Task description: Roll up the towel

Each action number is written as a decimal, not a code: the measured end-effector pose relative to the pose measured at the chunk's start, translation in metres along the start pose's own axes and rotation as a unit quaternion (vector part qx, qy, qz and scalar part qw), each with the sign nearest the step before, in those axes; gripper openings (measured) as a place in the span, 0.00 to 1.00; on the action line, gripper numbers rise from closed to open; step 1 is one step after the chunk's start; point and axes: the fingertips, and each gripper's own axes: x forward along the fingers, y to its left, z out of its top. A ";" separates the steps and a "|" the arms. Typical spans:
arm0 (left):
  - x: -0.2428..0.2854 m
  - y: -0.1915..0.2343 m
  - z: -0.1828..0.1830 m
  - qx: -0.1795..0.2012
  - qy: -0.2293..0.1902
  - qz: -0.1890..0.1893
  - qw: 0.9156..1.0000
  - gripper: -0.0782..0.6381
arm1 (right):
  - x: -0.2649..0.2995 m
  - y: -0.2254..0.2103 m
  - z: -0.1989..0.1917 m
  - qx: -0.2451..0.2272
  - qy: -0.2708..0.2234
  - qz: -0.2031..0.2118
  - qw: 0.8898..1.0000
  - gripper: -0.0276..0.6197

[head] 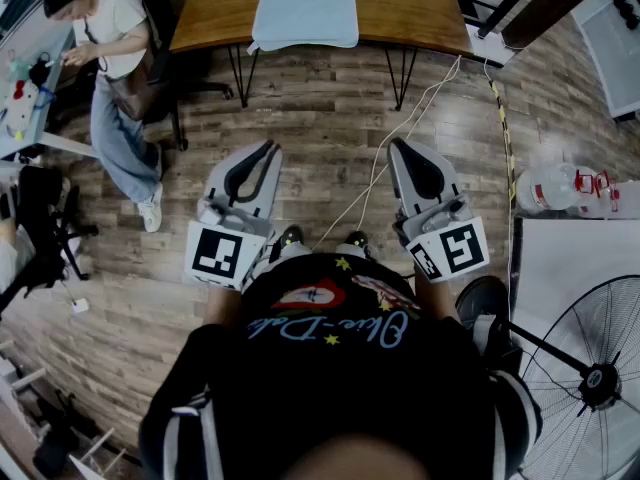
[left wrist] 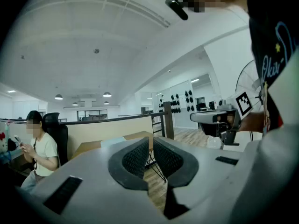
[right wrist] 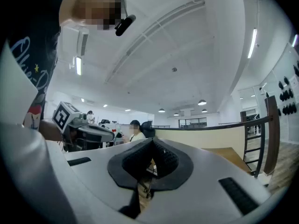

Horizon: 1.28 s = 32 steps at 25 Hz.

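A pale blue towel (head: 305, 8) lies flat on a wooden table (head: 410, 8) at the top of the head view. Both grippers are held level in front of my body, over the floor and well short of the table. My left gripper (head: 267, 149) is shut with nothing between its jaws. My right gripper (head: 397, 145) is likewise shut and empty. In the left gripper view the closed jaws (left wrist: 152, 143) point toward the table (left wrist: 86, 148), where the towel (left wrist: 112, 142) shows as a pale strip. The right gripper view shows its jaws (right wrist: 152, 143) pressed together.
A person (head: 115, 58) sits on a chair at the upper left beside a desk. A white cable (head: 385, 158) runs across the wooden floor. A plastic jug (head: 548, 188), a white board (head: 575, 268) and a standing fan (head: 590, 378) are on the right.
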 end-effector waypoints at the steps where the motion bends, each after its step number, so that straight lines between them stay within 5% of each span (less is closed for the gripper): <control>1: 0.001 -0.002 0.000 0.001 0.000 0.001 1.000 0.12 | 0.000 -0.001 0.000 -0.002 0.000 0.002 1.000 0.04; 10: 0.014 -0.015 0.001 0.004 0.004 0.016 1.000 0.13 | -0.014 -0.022 -0.001 -0.001 -0.009 0.003 1.000 0.04; 13: 0.024 -0.021 -0.003 -0.001 0.012 0.018 1.000 0.25 | -0.020 -0.034 -0.006 -0.002 0.002 0.003 1.000 0.05; 23: 0.050 -0.051 -0.021 -0.019 0.034 0.039 0.998 0.31 | -0.047 -0.077 -0.024 0.003 0.024 0.016 1.000 0.05; 28: 0.062 -0.038 -0.032 -0.024 0.045 0.056 0.997 0.31 | -0.039 -0.094 -0.034 0.010 0.023 0.022 0.999 0.05; 32: 0.080 -0.018 -0.043 -0.026 0.058 0.054 0.997 0.31 | -0.016 -0.104 -0.044 0.011 0.034 0.024 0.999 0.15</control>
